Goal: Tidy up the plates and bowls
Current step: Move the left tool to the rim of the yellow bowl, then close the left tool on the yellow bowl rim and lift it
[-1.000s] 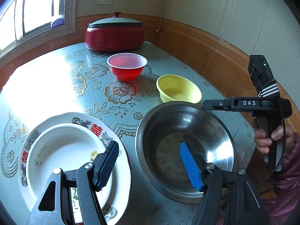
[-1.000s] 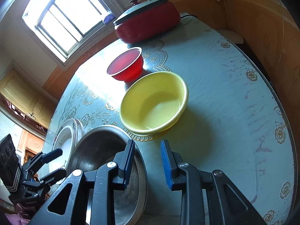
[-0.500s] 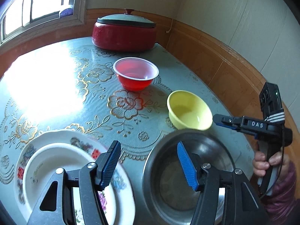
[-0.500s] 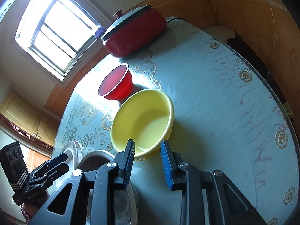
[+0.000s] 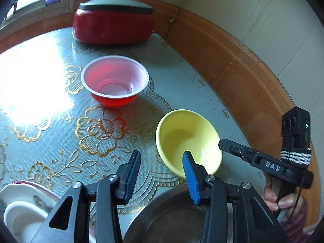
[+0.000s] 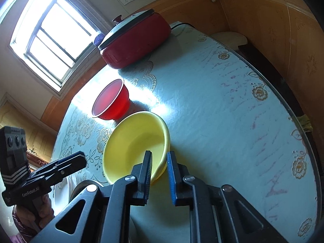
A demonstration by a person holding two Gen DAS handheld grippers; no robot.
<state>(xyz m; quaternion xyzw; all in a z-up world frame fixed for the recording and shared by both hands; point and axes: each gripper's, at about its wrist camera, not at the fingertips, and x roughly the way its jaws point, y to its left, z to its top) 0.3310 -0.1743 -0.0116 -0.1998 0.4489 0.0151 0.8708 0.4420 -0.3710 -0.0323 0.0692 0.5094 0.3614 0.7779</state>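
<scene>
Straddling the near rim of the yellow bowl, the right gripper has one finger inside the bowl and one outside, jaws parted and not yet pressing the wall. Yellow bowl sits on the surface, just beside the red bowl and close to the steel basin. Left gripper open, holding nothing, above the gap between basin and plates. White plate stack at lower left of the left wrist view. Red lidded pot at the far edge.
</scene>
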